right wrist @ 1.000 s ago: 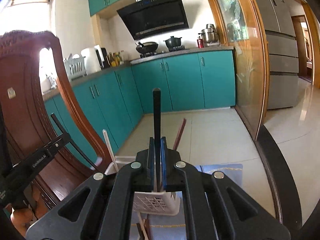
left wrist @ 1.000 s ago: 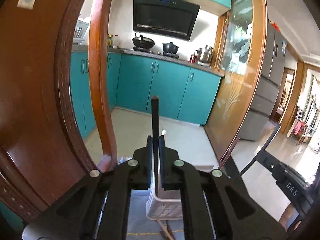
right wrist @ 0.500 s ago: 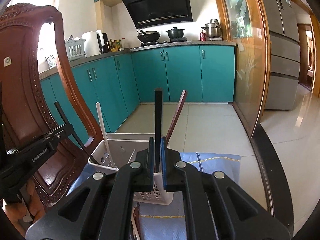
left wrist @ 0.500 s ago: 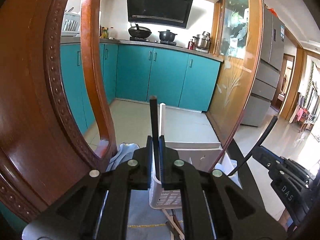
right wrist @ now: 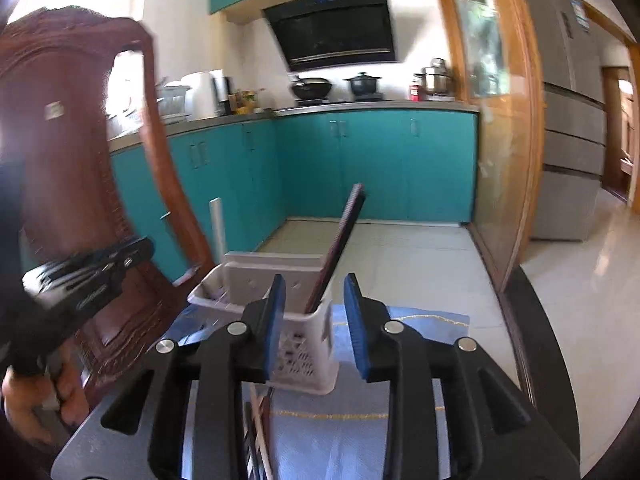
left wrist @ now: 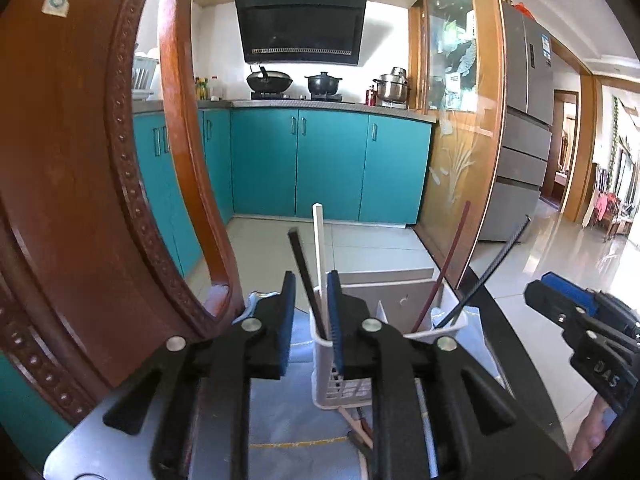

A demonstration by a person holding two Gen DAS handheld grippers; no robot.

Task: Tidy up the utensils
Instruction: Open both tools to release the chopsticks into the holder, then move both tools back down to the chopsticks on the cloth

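Left gripper (left wrist: 311, 316) and right gripper (right wrist: 314, 316) both gape apart, gripping nothing. Frame centre: white utensil basket (left wrist: 332, 384) already holds black (left wrist: 304, 276), white (left wrist: 319, 252) and dark red (right wrist: 340, 240) chopsticks. Loose chopsticks (right wrist: 260, 432) at bottom centre on the blue cloth (right wrist: 344, 432) remain, so partly done.

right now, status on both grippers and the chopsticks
Left gripper open, right gripper open. Black chopstick standing in white basket. Wooden chair close left.

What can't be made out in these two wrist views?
- Chopstick tips inside the white basket: hidden by its walls, both views.
- Utensils on the blue cloth: covered by the hand-held gripper bodies.
- Left hand-held gripper, right view: motion-blurred, jaws unreadable.
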